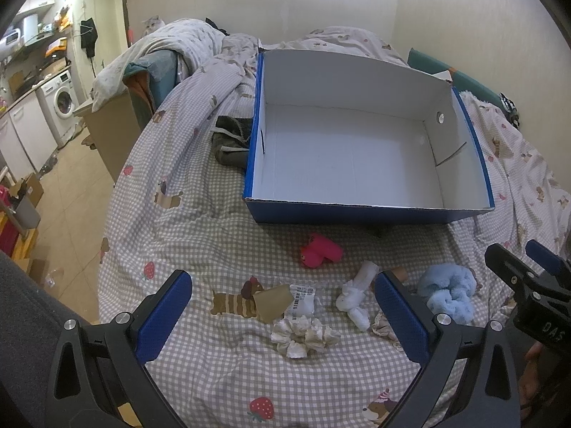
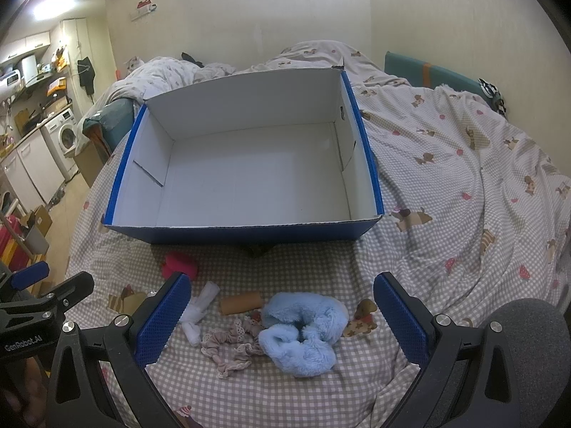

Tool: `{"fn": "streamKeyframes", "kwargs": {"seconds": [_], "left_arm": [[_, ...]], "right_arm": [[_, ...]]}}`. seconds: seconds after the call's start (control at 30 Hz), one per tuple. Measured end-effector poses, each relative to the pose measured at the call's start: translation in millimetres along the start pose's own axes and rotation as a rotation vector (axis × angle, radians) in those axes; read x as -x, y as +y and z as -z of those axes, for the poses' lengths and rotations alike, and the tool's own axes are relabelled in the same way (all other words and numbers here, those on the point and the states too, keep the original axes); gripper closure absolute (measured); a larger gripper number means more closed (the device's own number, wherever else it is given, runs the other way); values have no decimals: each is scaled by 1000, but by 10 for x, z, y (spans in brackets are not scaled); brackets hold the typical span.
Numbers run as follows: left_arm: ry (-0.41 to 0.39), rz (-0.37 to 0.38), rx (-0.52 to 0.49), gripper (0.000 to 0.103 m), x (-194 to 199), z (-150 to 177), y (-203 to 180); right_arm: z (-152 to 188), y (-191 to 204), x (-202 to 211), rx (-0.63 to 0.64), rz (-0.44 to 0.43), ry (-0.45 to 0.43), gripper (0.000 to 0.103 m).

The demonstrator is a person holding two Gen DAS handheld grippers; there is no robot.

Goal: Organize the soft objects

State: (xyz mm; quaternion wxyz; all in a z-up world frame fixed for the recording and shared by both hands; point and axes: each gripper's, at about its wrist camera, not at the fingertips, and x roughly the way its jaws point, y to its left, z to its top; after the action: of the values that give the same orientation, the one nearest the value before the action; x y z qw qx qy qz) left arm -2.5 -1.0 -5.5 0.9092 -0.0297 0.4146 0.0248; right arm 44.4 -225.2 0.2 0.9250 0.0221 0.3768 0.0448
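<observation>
At the far left, a washing machine is standing against the kitchen wall beyond the bed, whose checked cover with dog and strawberry prints is carrying everything else. The left gripper is hovering low over the near edge of the bed with its blue pads spread wide and nothing between them. Just ahead of it a brown paper scrap and a printed label are lying side by side, with a cream scrunchie bunching up just in front of them. A pink plush toy is sitting further in, close to the front wall of the open blue box, whose white inside is holding nothing. A dark garment is lying against the box's left side. A knotted white cloth is resting right of the label, and a beige lace scrunchie is lying beside it. A fluffy light-blue scrunchie is sitting just right of that, between the pads of the right gripper, which is also gaping wide and empty above it.
</observation>
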Motion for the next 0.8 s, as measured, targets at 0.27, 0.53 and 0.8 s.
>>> {"fn": "streamKeyframes", "kwargs": {"seconds": [0.27, 0.53, 0.8], "left_arm": [[0, 0, 2, 1, 7, -5, 17], [1, -1, 4, 1, 10, -5, 15], [21, -9, 3, 1, 44, -93, 51]], "right_arm": [[-2, 2, -1, -1, 0, 1, 0], [-6, 2, -6, -1, 0, 1, 0], [-27, -11, -5, -1, -12, 4, 0]]}}
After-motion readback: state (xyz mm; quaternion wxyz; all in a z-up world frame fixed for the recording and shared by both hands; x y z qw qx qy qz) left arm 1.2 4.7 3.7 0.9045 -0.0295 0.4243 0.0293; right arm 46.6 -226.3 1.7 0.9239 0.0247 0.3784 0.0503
